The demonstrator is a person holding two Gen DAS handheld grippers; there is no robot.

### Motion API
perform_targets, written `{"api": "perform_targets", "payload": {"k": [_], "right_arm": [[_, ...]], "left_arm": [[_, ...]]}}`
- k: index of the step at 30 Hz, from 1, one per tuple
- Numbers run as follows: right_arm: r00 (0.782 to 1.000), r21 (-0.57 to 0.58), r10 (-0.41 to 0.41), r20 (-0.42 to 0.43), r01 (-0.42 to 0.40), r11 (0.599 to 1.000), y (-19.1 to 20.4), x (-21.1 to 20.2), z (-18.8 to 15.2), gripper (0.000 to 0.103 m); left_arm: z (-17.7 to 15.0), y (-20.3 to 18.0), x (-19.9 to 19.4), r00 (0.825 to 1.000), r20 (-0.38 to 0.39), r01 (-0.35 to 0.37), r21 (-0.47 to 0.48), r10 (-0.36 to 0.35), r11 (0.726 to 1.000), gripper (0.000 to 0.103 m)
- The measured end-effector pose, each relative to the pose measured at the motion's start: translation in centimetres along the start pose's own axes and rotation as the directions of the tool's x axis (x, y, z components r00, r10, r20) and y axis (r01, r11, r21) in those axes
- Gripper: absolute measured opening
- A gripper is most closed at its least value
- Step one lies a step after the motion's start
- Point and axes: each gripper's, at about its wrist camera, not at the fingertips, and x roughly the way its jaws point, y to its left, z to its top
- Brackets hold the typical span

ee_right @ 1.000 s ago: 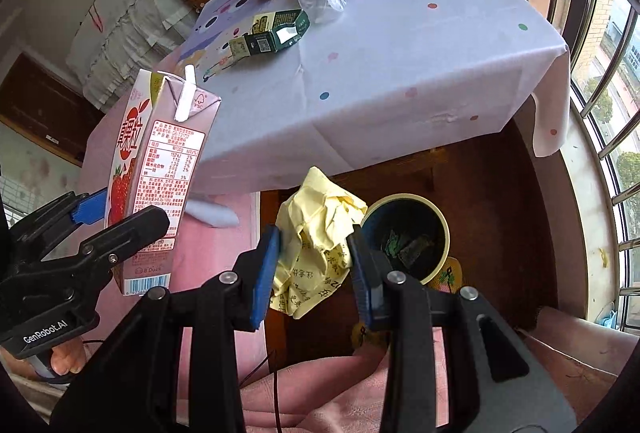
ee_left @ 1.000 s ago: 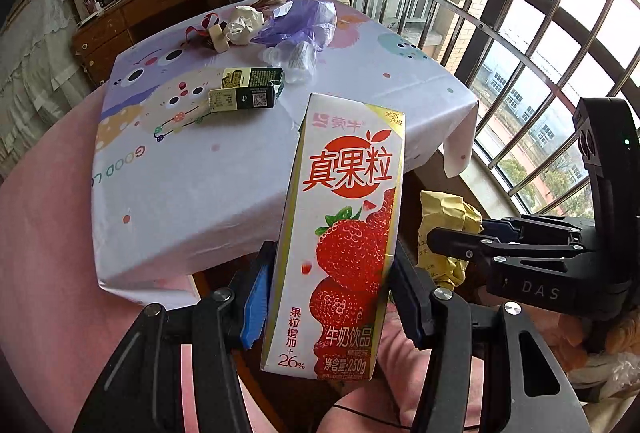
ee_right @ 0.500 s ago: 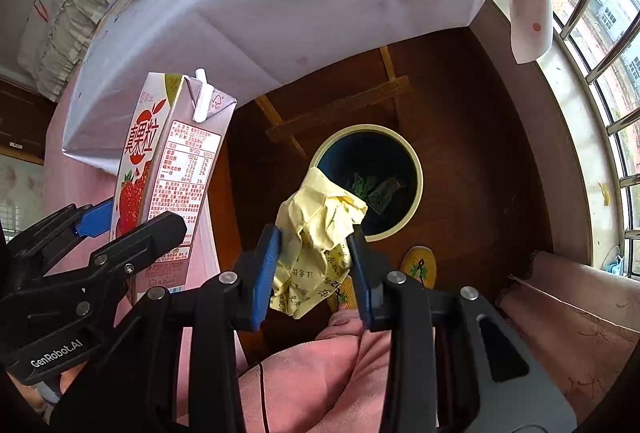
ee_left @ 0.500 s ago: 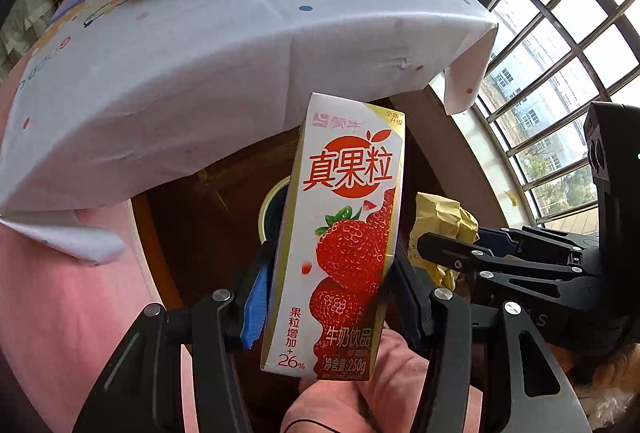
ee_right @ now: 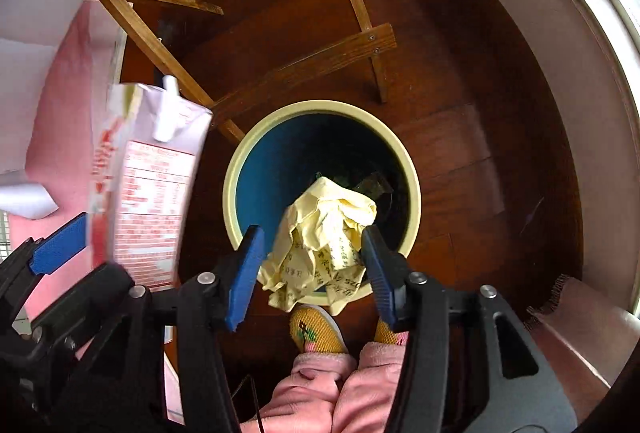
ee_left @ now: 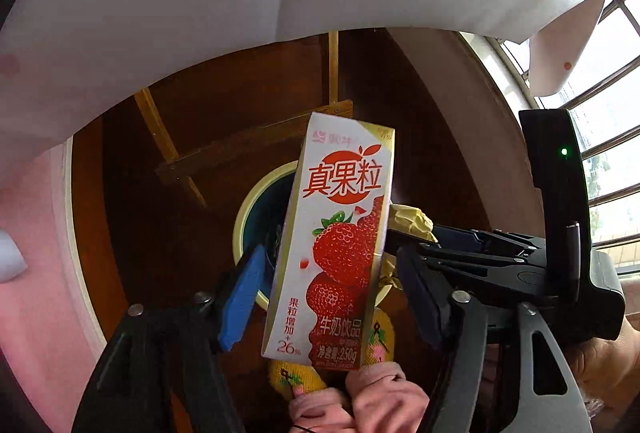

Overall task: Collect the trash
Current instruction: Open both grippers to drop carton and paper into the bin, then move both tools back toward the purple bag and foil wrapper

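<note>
While over bin (ee_right: 320, 108), carton (ee_left: 340, 233), paper (ee_right: 320, 233) loose

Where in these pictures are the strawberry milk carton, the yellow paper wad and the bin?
carton (ee_left: 340, 245), left wrist view, on the printed strawberry on its front.
paper wad (ee_right: 324, 237), right wrist view, on its crumpled middle.
bin (ee_right: 414, 189), right wrist view, on its cream rim.

Left gripper (ee_left: 332, 285) spread wide, blue pads (ee_left: 240, 297) standing clear of both sides of what sits between them. Right gripper (ee_right: 314, 265) likewise parted, pads (ee_right: 244, 269) apart from the load. Both pointed steeply downward, side by side, left beside right. Pink-trousered legs (ee_right: 340, 385) and yellow slippers (ee_right: 316, 329) below.
</note>
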Motion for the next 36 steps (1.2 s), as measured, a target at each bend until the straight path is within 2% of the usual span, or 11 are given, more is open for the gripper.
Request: {"api": "perform_targets", "payload": {"k": [1, 2, 4, 10, 16, 21, 26, 32, 36], "right_arm": [[1.0, 0.0, -0.008, 0.004, 0.008, 1.0, -0.2, 0.7, 0.5, 0.057], [1.0, 0.0, -0.008, 0.003, 0.008, 1.0, -0.3, 1.3, 0.8, 0.063], [1.0, 0.001, -0.001, 0.003, 0.001, 1.0, -0.6, 1.8, 1.3, 0.066], [1.0, -0.027, 0.0, 0.029, 0.001, 1.0, 0.3, 0.8, 1.9, 0.067], [0.997, -0.033, 0.035, 0.074, -0.032, 0.999, 2.1, -4.2, 1.0, 0.067], [0.994, -0.026, 0.067, 0.089, -0.065, 0.998, 3.9, -10.3, 0.2, 0.067], [0.986, -0.058, 0.105, 0.13, -0.098, 0.993, 6.7, -18.1, -0.3, 0.067], [0.975, -0.157, 0.084, 0.205, -0.052, 0.986, 11.0, -28.0, -0.8, 0.067], [0.957, -0.195, 0.084, 0.279, -0.029, 0.98, 13.5, -34.2, -0.9, 0.067]], "left_arm": [[0.2, 0.3, 0.7, 1.0, 0.01, -0.023, 0.001, 0.023, 1.0, 0.092], [0.4, 0.8, 1.3, 1.0, 0.011, -0.022, -0.005, 0.022, 1.0, 0.095], [0.9, 1.8, 1.8, 1.0, 0.013, -0.027, -0.028, 0.027, 0.999, 0.096], [1.6, 3.9, -0.2, 0.996, 0.068, -0.048, -0.07, 0.053, 0.996, 0.096], [1.6, 3.8, -4.7, 0.994, 0.095, -0.041, -0.095, 0.05, 0.995, 0.096], [1.8, 2.5, -11.4, 0.992, 0.125, -0.009, -0.089, 0.021, 0.996, 0.096], [2.6, 1.4, -19.6, 0.983, 0.18, 0.041, -0.082, -0.025, 0.996, 0.096], [3.6, 0.4, -29.8, 0.962, 0.262, 0.093, -0.043, -0.078, 0.995, 0.096], [4.1, 0.1, -36.0, 0.945, 0.312, 0.104, -0.004, -0.097, 0.995, 0.096]]}}
